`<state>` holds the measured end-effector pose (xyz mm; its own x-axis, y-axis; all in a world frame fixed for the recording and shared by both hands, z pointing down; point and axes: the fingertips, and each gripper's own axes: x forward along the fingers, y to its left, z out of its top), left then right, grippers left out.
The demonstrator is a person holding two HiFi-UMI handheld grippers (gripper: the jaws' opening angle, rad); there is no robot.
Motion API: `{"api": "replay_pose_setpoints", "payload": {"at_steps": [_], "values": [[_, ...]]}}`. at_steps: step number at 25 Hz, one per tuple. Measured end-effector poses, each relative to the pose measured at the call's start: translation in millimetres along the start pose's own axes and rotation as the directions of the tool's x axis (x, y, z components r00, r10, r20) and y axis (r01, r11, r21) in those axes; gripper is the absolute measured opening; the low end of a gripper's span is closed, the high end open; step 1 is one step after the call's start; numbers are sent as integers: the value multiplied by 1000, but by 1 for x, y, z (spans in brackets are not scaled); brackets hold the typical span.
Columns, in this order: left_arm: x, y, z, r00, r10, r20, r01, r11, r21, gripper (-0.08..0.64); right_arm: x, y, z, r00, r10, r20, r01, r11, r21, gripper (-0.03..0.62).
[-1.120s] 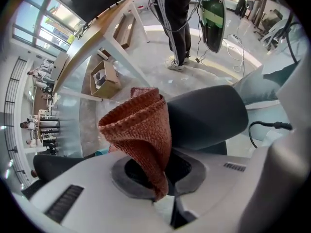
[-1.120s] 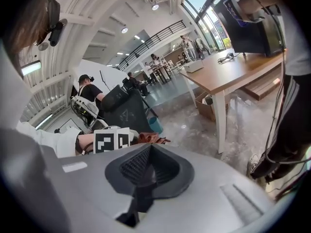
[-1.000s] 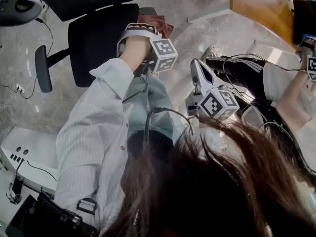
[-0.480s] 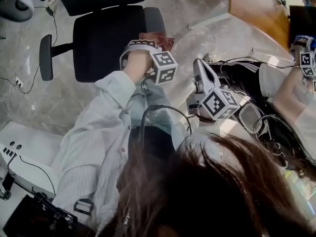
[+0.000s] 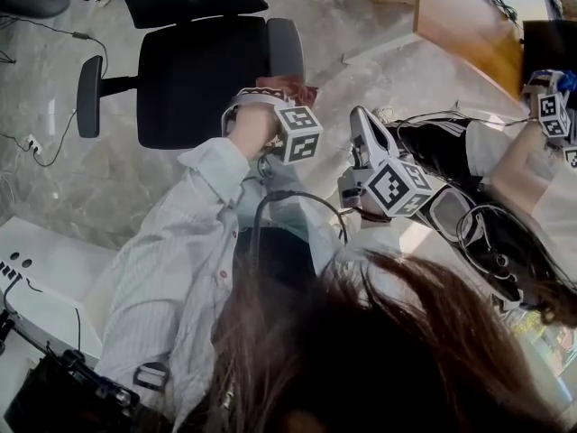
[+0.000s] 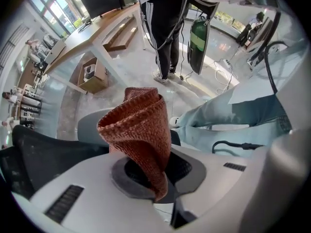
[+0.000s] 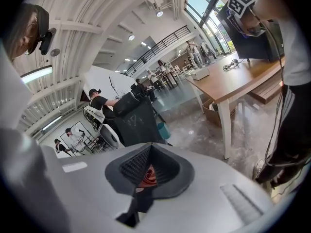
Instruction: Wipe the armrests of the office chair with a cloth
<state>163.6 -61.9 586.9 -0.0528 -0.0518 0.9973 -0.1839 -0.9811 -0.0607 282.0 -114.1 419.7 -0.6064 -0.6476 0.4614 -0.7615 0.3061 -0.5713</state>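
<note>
rust cloth point(image 6: 141, 130) stays clamped in left tool point(image 5: 273, 91), now closer under chair point(image 5: 198, 79) armrest point(image 5: 285, 48) at 12 o'clock; right tool point(image 5: 359, 117) narrow, jaws together.

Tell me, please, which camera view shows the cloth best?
The left gripper view: the cloth fills its centre, clamped in the left gripper. The head view shows only an edge; the right gripper view shows none clearly.

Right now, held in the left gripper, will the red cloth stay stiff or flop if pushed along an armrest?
Probably floppy: the cloth droops and folds over itself above the left gripper. Its coarse knit looks likely to drag rather than slip.
</note>
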Motion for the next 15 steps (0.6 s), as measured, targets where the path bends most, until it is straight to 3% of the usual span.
{"api": "replay_pose_setpoints", "payload": {"at_steps": [6, 9, 11, 12, 15], "values": [[-19, -3, 4, 994, -40, 98, 53, 989, -137, 46, -7, 8, 13, 999, 32, 13, -32, 999, -17, 2], [-47, 6, 6, 970, -28, 240, 96, 955, -280, 46, -9, 22, 24, 998, 60, 22, -59, 997, -48, 2], [-75, 14, 6, 928, 0, 373, 160, 903, -398, 46, -8, 36, 31, 996, 87, 25, -84, 993, -82, 2], [-90, 16, 4, 895, 20, 446, 207, 866, -455, 46, -8, 44, 33, 995, 99, 25, -96, 990, -104, 2], [-141, 21, -11, 754, 133, 643, 375, 716, -589, 46, -5, 69, 38, 990, 141, 18, -136, 974, -180, 2]]}}
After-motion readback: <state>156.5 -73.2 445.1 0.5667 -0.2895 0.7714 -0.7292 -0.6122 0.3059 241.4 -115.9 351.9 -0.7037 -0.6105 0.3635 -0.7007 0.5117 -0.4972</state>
